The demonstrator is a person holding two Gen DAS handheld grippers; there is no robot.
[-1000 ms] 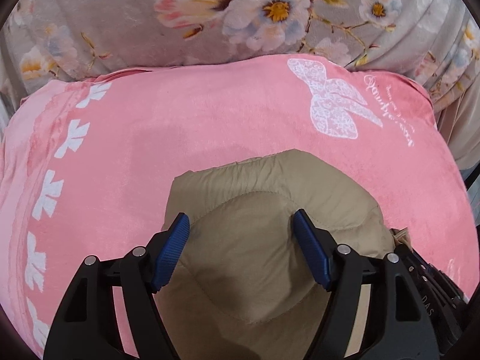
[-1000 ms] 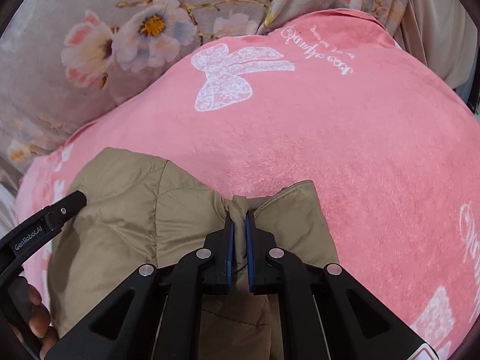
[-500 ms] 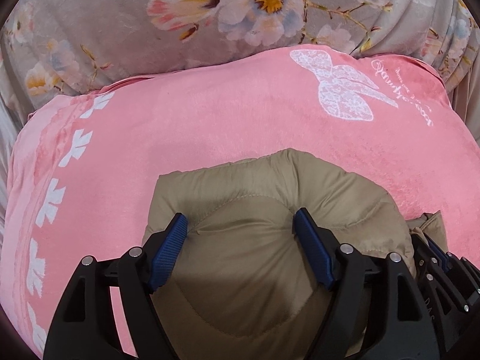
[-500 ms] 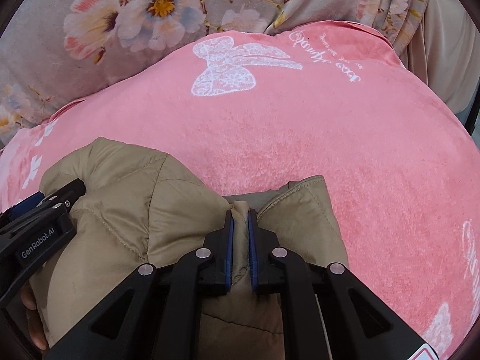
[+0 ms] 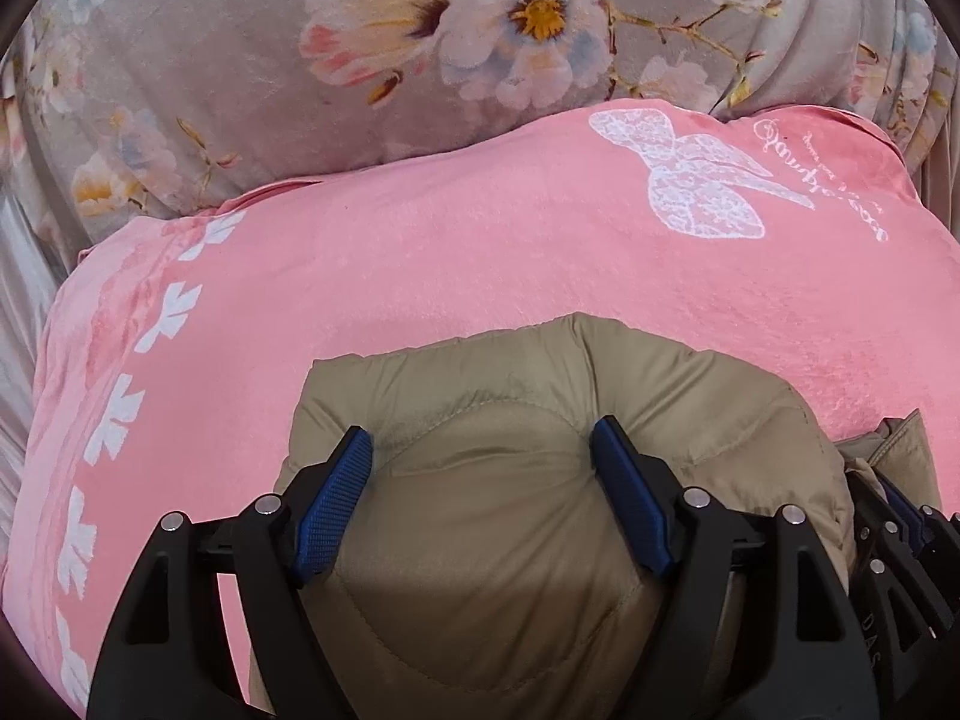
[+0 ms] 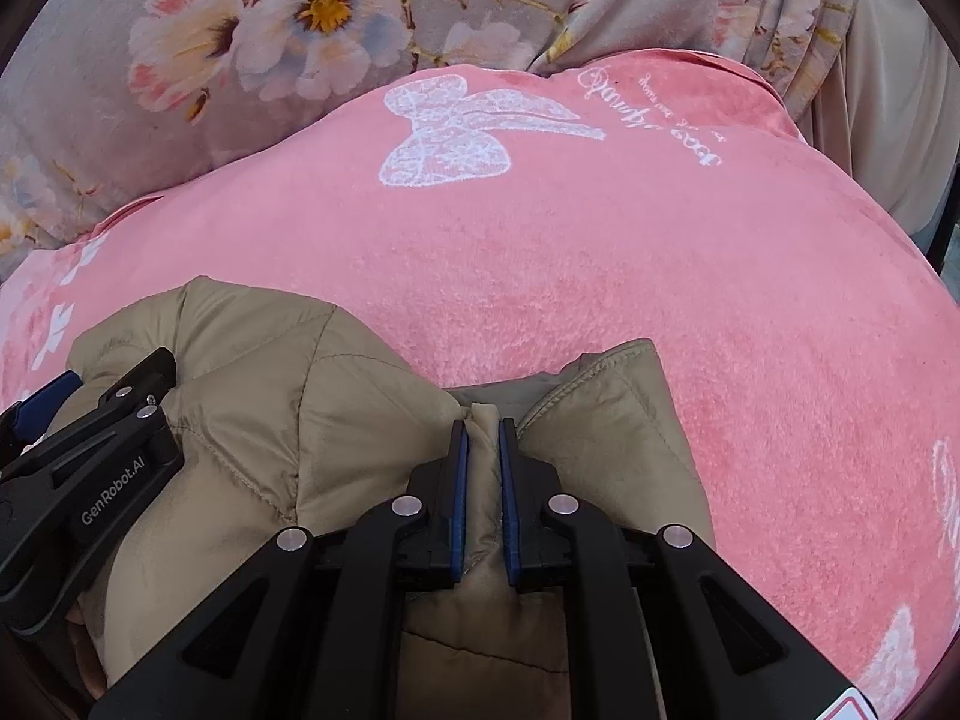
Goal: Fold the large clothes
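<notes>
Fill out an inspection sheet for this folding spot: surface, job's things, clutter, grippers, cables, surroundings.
Surface: pink blanket with a white bow print.
Job's things: tan padded jacket, bunched on the blanket.
Clutter: nothing seen.
Grippers: left gripper spread wide, pads against a puffy bulge of the jacket; right gripper pinching a thin fold of it.
Cables: nothing seen.
Surroundings: grey floral fabric behind the blanket; beige cloth at the right edge.
</notes>
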